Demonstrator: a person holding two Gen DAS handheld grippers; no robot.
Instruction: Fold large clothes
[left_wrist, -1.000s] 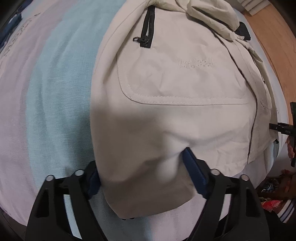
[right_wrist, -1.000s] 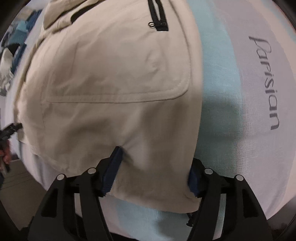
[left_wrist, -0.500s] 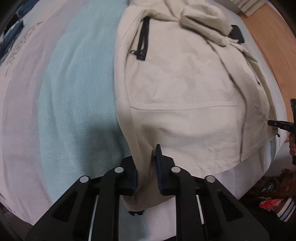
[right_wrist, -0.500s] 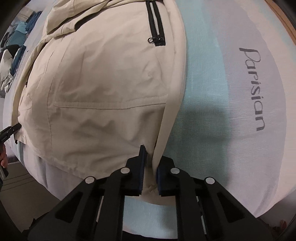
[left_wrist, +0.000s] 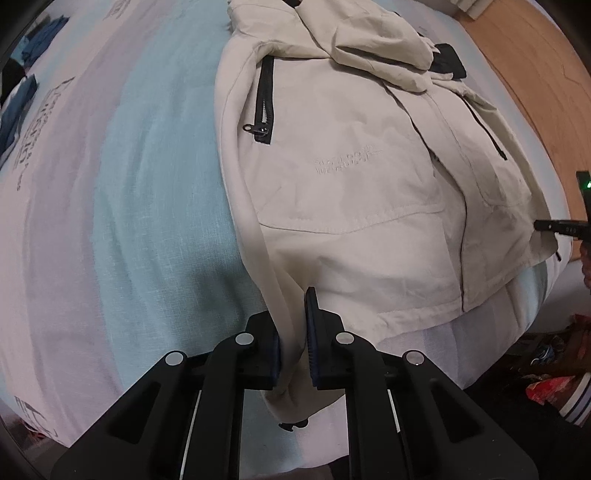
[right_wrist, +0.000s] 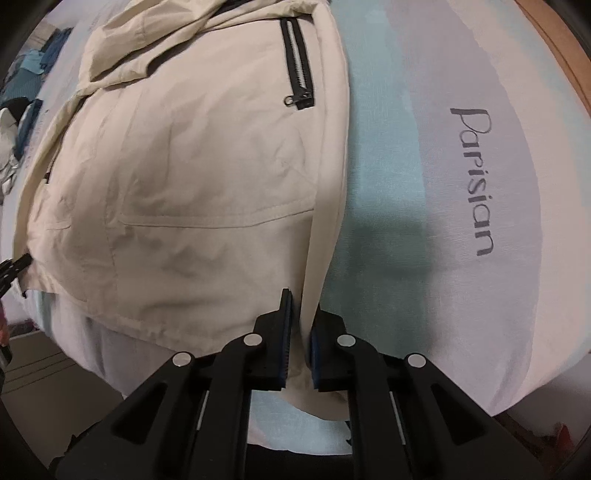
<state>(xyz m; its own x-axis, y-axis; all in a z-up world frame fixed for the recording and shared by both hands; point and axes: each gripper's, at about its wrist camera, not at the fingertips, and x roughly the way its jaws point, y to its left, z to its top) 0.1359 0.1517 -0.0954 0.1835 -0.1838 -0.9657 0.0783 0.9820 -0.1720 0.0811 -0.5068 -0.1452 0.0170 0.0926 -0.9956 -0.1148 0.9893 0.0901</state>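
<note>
A large beige jacket (left_wrist: 351, 173) with black zip pockets lies front up on a striped bed sheet (left_wrist: 129, 184). It also fills the right wrist view (right_wrist: 192, 166). My left gripper (left_wrist: 293, 332) is shut on the jacket's bottom hem at its left corner, with a fold of cloth pinched between the pads. My right gripper (right_wrist: 300, 332) is shut on the hem at the jacket's right corner. The hood is bunched at the far end.
The bed's near edge runs just under both grippers. The wooden floor (left_wrist: 535, 74) lies to the right of the bed. Loose blue clothes (right_wrist: 33, 62) lie at the far left. The sheet (right_wrist: 476, 177) bears the word "Parisian".
Both grippers were open around the hem one second ago. They have closed on it and lifted the corners a little, pulling the jacket taut.
</note>
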